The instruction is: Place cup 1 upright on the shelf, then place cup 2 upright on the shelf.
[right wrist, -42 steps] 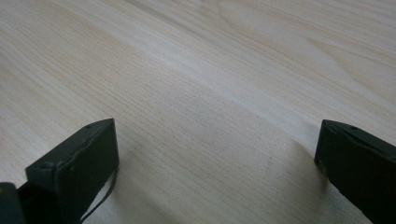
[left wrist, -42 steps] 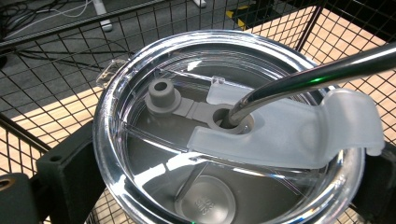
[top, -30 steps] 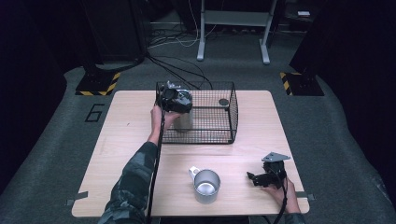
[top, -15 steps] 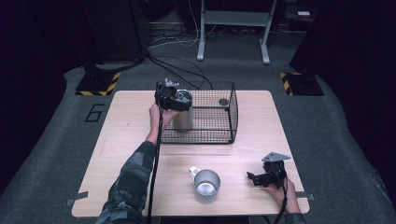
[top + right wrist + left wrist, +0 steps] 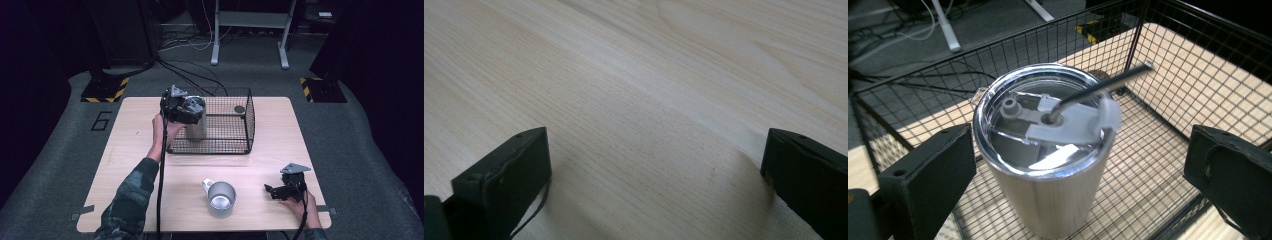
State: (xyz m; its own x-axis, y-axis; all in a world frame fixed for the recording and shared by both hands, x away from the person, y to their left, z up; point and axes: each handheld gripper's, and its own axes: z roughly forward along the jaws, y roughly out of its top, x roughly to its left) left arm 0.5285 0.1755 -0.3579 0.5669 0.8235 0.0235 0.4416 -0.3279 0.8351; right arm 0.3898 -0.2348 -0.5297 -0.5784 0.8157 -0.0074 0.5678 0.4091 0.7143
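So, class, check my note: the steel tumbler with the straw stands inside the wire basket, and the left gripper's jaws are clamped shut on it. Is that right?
One thing is wrong: the left gripper's jaws are open, standing apart on either side of the tumbler, as the left gripper view shows. The rest holds: the tumbler, with its straw, stands inside the wire basket.

We see a basket (image 5: 235, 149) at the middle back of the table (image 5: 140, 135). In its left part stands a tumbler (image 5: 196, 122) with a straw (image 5: 1108, 82) through the lid; a small disc (image 5: 239, 109) lies in its far right corner. Our left gripper (image 5: 186, 111) hangs over the basket's left wall, above the tumbler. A mug (image 5: 220, 199) stands near the front edge, and our right gripper (image 5: 272, 190) rests to its right.
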